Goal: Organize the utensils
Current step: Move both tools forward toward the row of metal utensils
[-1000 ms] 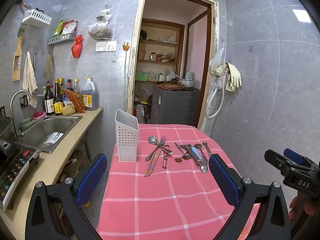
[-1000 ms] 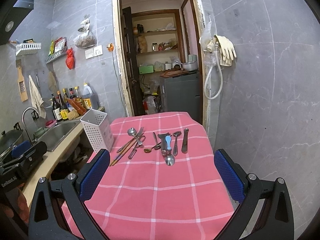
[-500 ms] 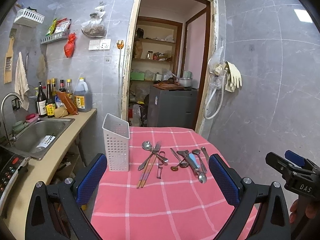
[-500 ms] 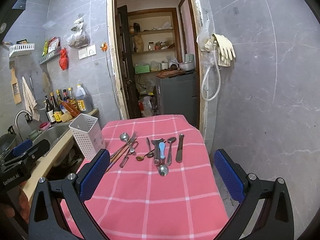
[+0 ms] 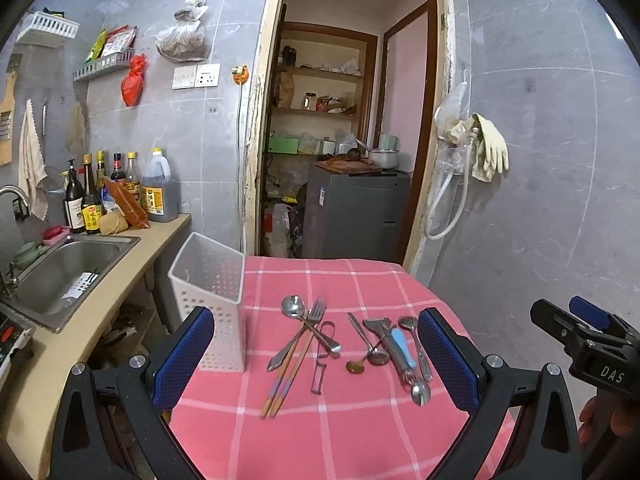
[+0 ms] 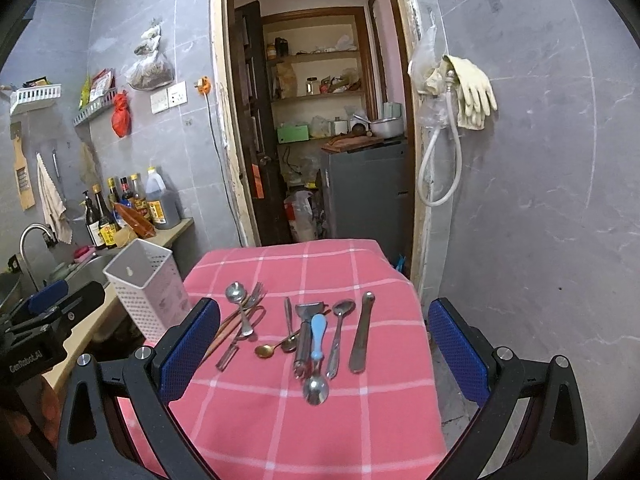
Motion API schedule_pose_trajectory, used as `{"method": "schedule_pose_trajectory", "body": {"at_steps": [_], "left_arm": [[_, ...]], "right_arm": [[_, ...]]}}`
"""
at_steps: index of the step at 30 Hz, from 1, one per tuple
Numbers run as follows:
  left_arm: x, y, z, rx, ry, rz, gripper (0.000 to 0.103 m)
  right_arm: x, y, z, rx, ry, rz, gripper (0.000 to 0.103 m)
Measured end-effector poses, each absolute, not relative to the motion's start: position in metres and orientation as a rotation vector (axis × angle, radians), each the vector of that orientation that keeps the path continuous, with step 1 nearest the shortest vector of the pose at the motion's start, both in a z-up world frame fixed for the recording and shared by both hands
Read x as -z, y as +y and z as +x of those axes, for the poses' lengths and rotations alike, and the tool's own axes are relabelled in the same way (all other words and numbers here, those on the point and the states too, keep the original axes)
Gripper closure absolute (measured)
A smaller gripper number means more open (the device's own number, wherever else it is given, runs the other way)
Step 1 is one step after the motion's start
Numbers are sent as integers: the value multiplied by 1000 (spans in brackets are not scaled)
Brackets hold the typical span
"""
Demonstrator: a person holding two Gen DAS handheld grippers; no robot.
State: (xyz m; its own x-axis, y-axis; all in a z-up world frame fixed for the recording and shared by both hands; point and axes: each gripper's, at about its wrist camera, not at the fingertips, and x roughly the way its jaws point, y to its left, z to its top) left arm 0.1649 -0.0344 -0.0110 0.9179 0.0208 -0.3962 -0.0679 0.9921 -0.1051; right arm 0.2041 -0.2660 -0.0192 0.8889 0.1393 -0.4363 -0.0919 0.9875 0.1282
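A white perforated utensil holder (image 5: 212, 300) (image 6: 148, 294) stands empty at the left edge of a table with a pink checked cloth (image 5: 320, 432) (image 6: 304, 432). Several utensils lie loose on the cloth: a spoon and fork (image 5: 310, 318), chopsticks (image 5: 284, 382), a blue-handled spoon (image 5: 402, 354) (image 6: 318, 344), a small gold spoon (image 6: 266, 350) and a butter knife (image 6: 362, 334). My left gripper (image 5: 320, 356) is open and empty above the near cloth. My right gripper (image 6: 324, 348) is open and empty, and shows at the right of the left wrist view (image 5: 588, 344).
A counter with a steel sink (image 5: 60, 272) and sauce bottles (image 5: 116, 196) runs along the left, close to the holder. Behind the table is an open doorway with a grey fridge (image 5: 356, 212). A tiled wall (image 6: 540, 200) stands to the right.
Both grippers have moved forward and closer to the table, so the utensils and holder look larger and nearer. Both stay open. Nothing on the table has moved.
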Motion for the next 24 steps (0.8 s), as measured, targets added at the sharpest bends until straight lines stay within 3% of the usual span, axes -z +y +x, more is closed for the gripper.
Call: {"method": "schedule_pose_trajectory", "body": {"at_steps": [24], "left_arm": [[84, -71, 328, -27, 547, -112, 1]], "right_arm": [[94, -291, 370, -215, 587, 97, 1]]}}
